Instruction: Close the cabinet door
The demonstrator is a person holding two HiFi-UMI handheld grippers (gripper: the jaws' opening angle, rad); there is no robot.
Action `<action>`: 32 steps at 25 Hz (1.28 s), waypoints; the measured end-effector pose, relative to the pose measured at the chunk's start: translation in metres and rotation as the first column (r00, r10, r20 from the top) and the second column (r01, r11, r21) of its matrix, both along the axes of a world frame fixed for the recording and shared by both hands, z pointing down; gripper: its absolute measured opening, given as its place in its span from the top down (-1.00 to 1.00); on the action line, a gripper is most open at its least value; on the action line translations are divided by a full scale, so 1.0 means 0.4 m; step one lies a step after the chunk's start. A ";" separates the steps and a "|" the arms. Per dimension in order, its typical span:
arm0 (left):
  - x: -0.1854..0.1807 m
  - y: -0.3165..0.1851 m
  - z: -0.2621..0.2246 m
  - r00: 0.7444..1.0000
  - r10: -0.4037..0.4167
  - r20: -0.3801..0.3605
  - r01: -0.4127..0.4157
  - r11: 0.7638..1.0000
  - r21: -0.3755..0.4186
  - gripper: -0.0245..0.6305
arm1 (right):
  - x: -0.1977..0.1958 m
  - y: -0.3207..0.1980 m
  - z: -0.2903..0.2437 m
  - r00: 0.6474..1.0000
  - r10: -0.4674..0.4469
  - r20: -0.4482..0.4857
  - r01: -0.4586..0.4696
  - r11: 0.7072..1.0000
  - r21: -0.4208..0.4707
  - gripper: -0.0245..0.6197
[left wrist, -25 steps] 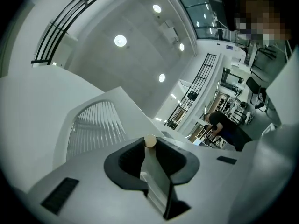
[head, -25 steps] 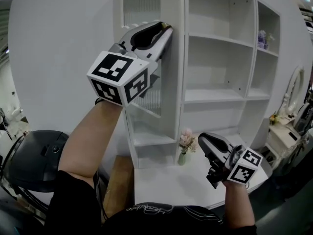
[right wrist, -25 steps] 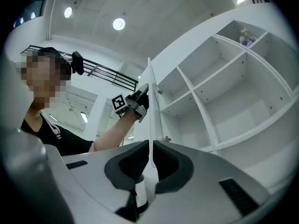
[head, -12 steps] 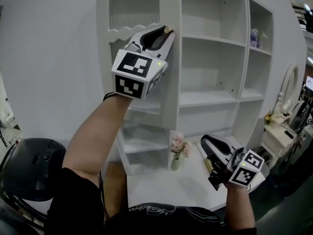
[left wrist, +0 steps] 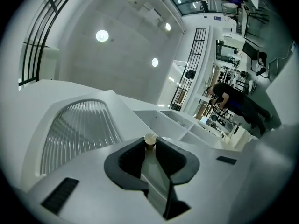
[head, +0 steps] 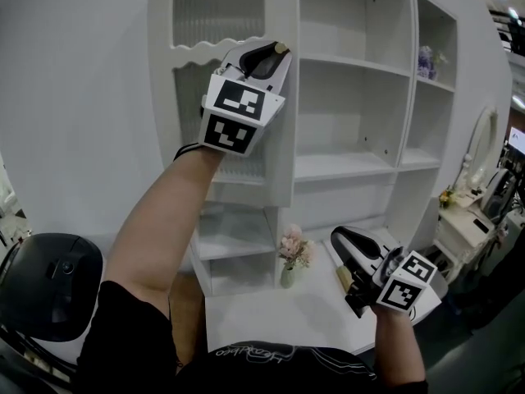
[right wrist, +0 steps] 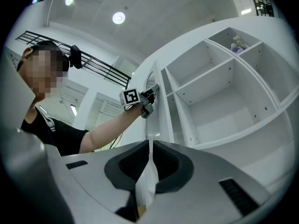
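Note:
The white cabinet door point(head: 277, 138), with a ribbed glass panel point(head: 215, 11), stands partly swung out from the shelf unit point(head: 353, 164). My left gripper point(head: 276, 53) is raised to the door's free edge and is shut on its small brass knob point(head: 281, 48). In the left gripper view the knob point(left wrist: 149, 140) sits pinched between the black pads, with the ribbed panel point(left wrist: 77, 129) at the left. My right gripper point(head: 343, 238) hangs low over the desk, shut with nothing in it. The right gripper view shows its jaws point(right wrist: 150, 146) together and the door's edge point(right wrist: 156, 111) beyond.
A small vase of pink flowers point(head: 291, 257) stands on the white desk point(head: 262, 314) below the shelves. Purple flowers point(head: 425, 60) sit on an upper right shelf. A black round object point(head: 49, 286) lies at the lower left. A white dresser point(head: 467, 228) is at the right.
The left gripper has carried the knob to the right, and the door has swung closer to the shelf unit. The right gripper has drifted slightly left and lower.

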State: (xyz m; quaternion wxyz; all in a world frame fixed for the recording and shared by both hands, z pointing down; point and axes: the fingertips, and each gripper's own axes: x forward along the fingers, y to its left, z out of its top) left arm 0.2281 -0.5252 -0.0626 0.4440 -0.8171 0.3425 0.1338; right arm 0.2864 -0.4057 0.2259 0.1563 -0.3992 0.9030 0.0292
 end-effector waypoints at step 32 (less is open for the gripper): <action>0.071 -0.223 0.004 0.959 -0.276 0.069 0.273 0.961 0.045 0.66 | 0.124 -0.085 0.088 0.999 0.045 0.029 -0.043 0.997 -0.062 0.76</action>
